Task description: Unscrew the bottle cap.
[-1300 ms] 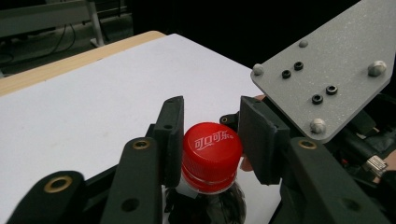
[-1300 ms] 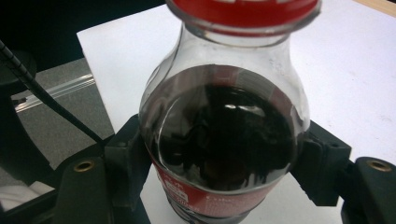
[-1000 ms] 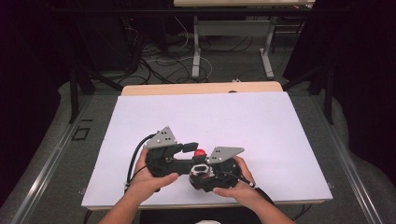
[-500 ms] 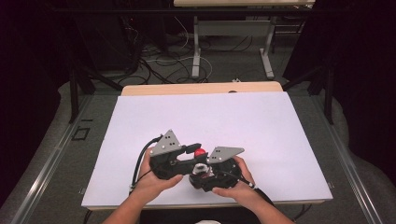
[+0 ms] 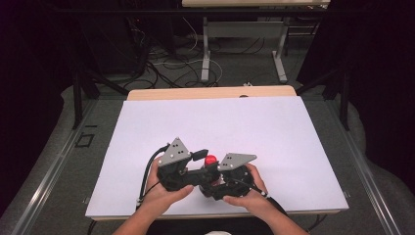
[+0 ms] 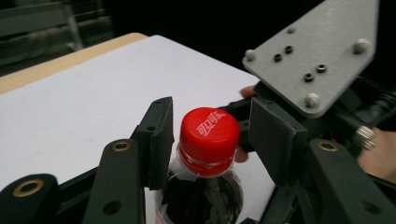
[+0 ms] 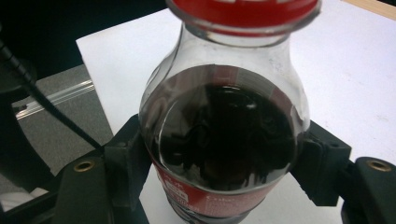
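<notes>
**Inspector:** State of the right gripper?

**Assistant:** Clenched on the body of the bottle. One black jaw presses each flank, just under the shoulder where the dark drink stands. The bottle stands upright between them over the white sheet.

**Inspector:** And the left gripper?

**Assistant:** Its jaws bracket the red cap. The jaw at the cap's left lies against the neck and the cap's edge; the opposite jaw stands just clear of the cap, a gap showing. The jaws have just been opening, with the cap between them. I record it as released, not gripping.

**Inspector:** Position of the two tools?

**Assistant:** In the high view they meet at the near edge of the table, the left gripper just beside the right gripper, the cap showing red between their grey plates. A hand holds each.
</notes>
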Demonstrator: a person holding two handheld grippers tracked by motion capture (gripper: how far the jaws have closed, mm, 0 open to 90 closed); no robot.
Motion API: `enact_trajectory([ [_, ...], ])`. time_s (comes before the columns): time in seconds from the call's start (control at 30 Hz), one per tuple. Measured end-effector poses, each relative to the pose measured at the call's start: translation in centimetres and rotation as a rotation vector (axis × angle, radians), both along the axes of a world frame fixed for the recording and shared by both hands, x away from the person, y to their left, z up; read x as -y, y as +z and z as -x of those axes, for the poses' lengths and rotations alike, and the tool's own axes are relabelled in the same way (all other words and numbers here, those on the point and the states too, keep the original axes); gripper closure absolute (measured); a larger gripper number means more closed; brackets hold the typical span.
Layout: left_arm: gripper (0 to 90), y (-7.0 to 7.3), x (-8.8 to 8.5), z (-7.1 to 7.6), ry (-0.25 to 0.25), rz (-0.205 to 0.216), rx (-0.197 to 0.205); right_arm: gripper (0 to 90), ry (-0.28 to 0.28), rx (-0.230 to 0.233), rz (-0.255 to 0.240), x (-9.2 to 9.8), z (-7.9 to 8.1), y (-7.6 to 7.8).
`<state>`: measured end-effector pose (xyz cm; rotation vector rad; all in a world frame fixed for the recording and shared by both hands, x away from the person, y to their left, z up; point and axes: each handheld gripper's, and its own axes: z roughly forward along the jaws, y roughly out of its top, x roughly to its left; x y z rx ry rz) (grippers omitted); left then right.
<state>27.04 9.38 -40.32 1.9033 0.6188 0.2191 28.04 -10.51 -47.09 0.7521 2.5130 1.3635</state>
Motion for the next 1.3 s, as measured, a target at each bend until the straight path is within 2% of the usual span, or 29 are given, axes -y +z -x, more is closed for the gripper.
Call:
enact_trajectory([
  [0.1, 53.2, 0.0, -0.4, -0.4, -0.025, -0.007, 0.015, 29.5, 0.011, 0.014, -0.015, -0.2, 0.1, 0.0],
  [0.17, 54.7, 0.0, -0.5, -0.7, -0.035, 0.006, 0.005, 29.5, 0.013, 0.009, -0.018, -0.3, 0.3, 0.0],
  [0.23, 60.0, -0.2, -0.3, -0.6, -0.035, 0.013, 0.008, 29.5, 0.016, 0.006, -0.013, -0.4, 0.3, 0.1],
  [0.33, 61.2, -0.4, 0.4, 0.0, 0.022, -0.004, 0.049, 29.5, -0.003, 0.005, -0.015, -0.4, 0.2, -0.1],
  [0.4, 61.4, -0.5, 0.8, 0.5, 0.065, -0.018, 0.068, 29.6, -0.006, 0.004, 0.005, -0.3, 0.1, -0.1],
  [0.5, 61.5, -0.6, 1.6, 1.2, 0.158, -0.019, 0.072, 29.6, -0.032, 0.011, 0.010, -0.3, 0.2, -0.2],
  [0.6, 61.4, -0.7, 2.1, 1.5, 0.195, -0.025, 0.071, 29.6, -0.041, 0.015, 0.003, -0.3, 0.1, -0.3],
  [0.67, 60.8, -0.5, 1.9, 1.3, 0.179, -0.026, 0.064, 29.6, -0.036, 0.009, 0.010, -0.2, 0.0, -0.3],
  [0.77, 54.3, -0.1, 1.2, 0.8, 0.120, 0.006, 0.028, 29.5, -0.036, 0.012, -0.006, 0.0, -0.1, -0.3],
  [0.8, 52.9, 0.0, 0.9, 0.6, 0.092, 0.010, 0.007, 29.5, -0.023, 0.005, 0.004, 0.1, -0.1, -0.1],
  [0.87, 50.5, 0.3, 0.5, 0.1, 0.030, 0.000, -0.023, 29.5, -0.020, 0.007, -0.019, 0.1, -0.1, -0.1],
  [1.0, 51.3, 0.3, -0.1, -0.7, -0.041, -0.014, 0.001, 29.5, 0.011, 0.007, -0.023, 0.0, 0.1, 0.1],
  [1.07, 54.5, 0.1, -0.2, -1.0, -0.080, -0.005, 0.004, 29.5, 0.018, 0.016, -0.026, -0.1, 0.2, 0.1],
  [1.17, 57.3, -0.2, -0.3, -1.2, -0.126, -0.005, 0.030, 29.5, 0.034, 0.012, -0.025, -0.4, 0.5, 0.2],
  [1.23, 60.7, -0.3, -0.2, -1.1, -0.125, -0.004, 0.047, 29.5, 0.038, 0.015, -0.022, -0.5, 0.5, 0.1],
  [1.3, 61.2, -0.5, 0.1, -0.7, -0.084, -0.008, 0.066, 29.5, 0.035, 0.008, -0.020, -0.5, 0.5, 0.1],
])
